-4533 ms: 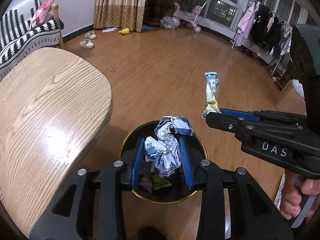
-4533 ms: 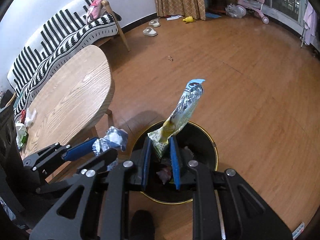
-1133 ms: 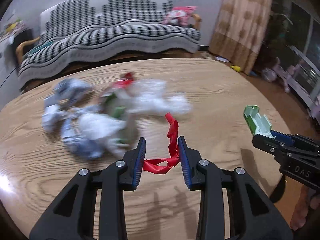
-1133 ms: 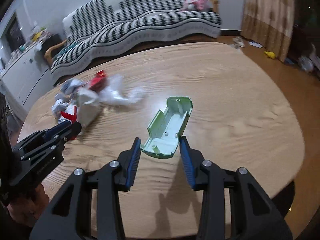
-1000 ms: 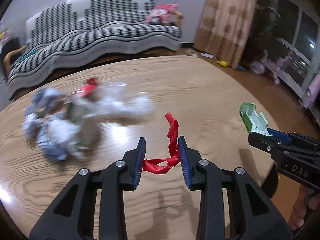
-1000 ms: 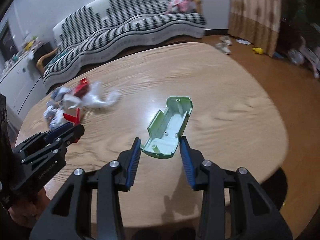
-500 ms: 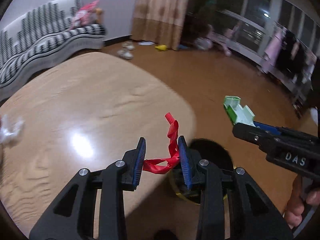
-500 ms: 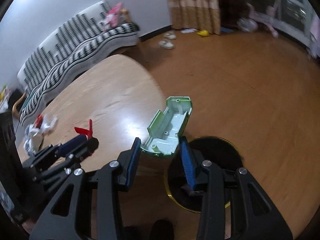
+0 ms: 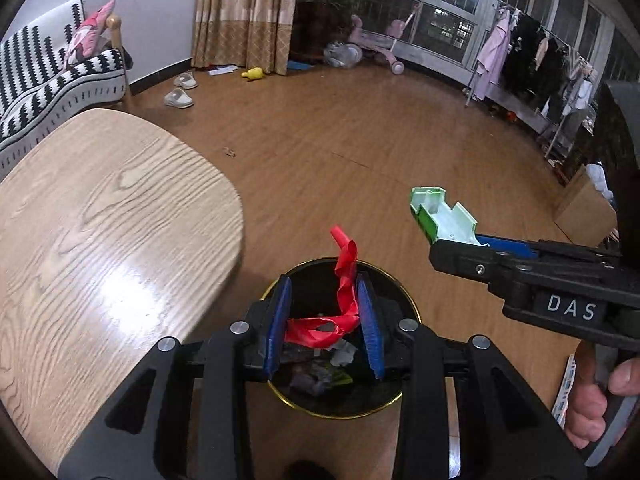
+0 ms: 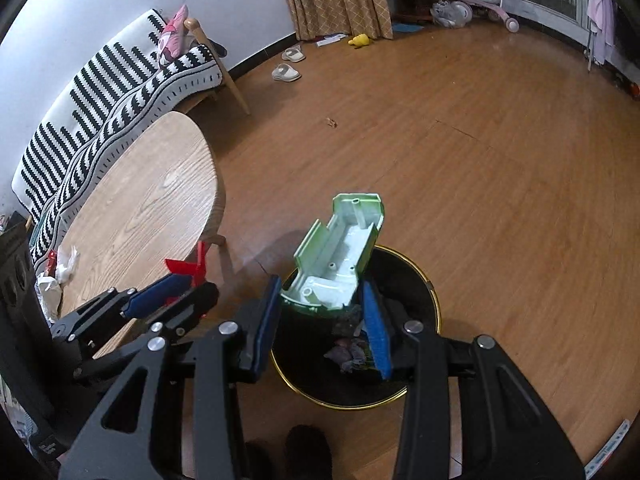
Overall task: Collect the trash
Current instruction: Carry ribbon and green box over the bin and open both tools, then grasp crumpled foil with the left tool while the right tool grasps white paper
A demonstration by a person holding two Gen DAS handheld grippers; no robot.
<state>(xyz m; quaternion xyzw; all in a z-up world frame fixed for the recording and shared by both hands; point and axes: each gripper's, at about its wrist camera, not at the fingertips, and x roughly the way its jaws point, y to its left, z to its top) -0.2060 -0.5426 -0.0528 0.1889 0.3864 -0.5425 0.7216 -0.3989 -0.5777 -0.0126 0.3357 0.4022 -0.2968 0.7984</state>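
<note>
My left gripper [image 9: 324, 320] is shut on a crumpled red wrapper strip [image 9: 343, 284] and hangs right over the black, gold-rimmed trash bin [image 9: 408, 312] on the floor. My right gripper [image 10: 324, 312] is shut on a pale green plastic shell [image 10: 340, 248], held tilted above the same trash bin [image 10: 424, 280]. Earlier trash lies in the bottom of the bin. In the left wrist view the right gripper [image 9: 452, 232] comes in from the right with the green plastic shell [image 9: 440, 216]. The right wrist view shows the left gripper [image 10: 188, 280] at lower left with the red wrapper strip [image 10: 188, 266].
A wooden table [image 9: 100, 220] stands left of the bin, and more crumpled trash [image 10: 60, 268] lies at its far end. A striped sofa [image 10: 112, 80] is behind it. Slippers [image 9: 178, 92], a toy tricycle [image 9: 376, 40] and a clothes rack [image 9: 532, 56] stand on the wooden floor.
Both grippers swung away from the trash pile on the table and out past its edge. They now hang over the bin, still holding the red strip and the green shell.
</note>
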